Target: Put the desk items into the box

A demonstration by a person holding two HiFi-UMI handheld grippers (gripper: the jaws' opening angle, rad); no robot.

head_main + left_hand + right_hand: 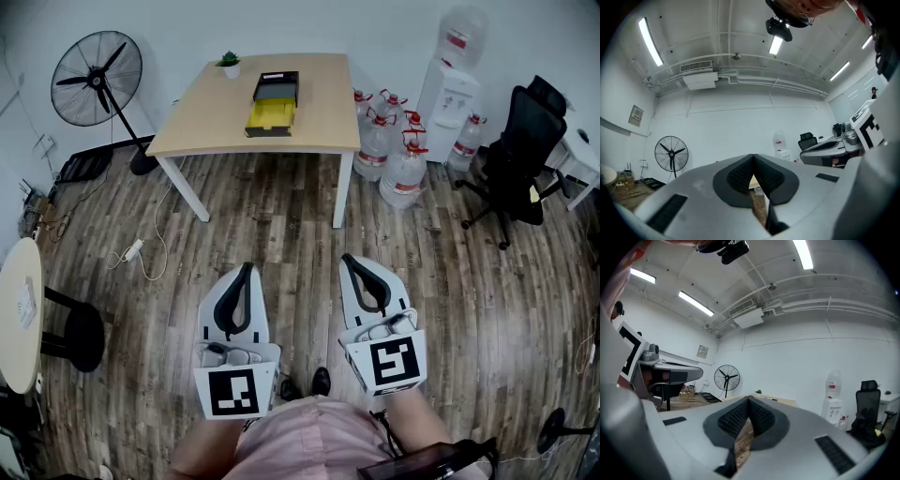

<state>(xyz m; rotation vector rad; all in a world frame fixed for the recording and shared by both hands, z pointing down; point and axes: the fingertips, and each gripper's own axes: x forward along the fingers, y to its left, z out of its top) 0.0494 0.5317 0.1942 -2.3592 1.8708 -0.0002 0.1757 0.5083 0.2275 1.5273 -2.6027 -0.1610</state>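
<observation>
A wooden desk (323,117) stands well ahead of me across the floor. On it lie a yellow box (270,115) and a black box (277,86) touching end to end. A small potted plant (230,64) sits at the desk's far left. My left gripper (247,268) and right gripper (346,259) hover low in the head view, far short of the desk. Both are shut, tips touching, with nothing between them. In the left gripper view the gripper (753,155) points across the room; the right gripper (748,398) does the same in its view.
A standing fan (96,66) is left of the desk. Several water bottles (389,150) and a water dispenser (448,94) stand to its right, then a black office chair (516,155). A round table (14,309) and stool (75,336) are at my left. Cables (141,246) lie on the floor.
</observation>
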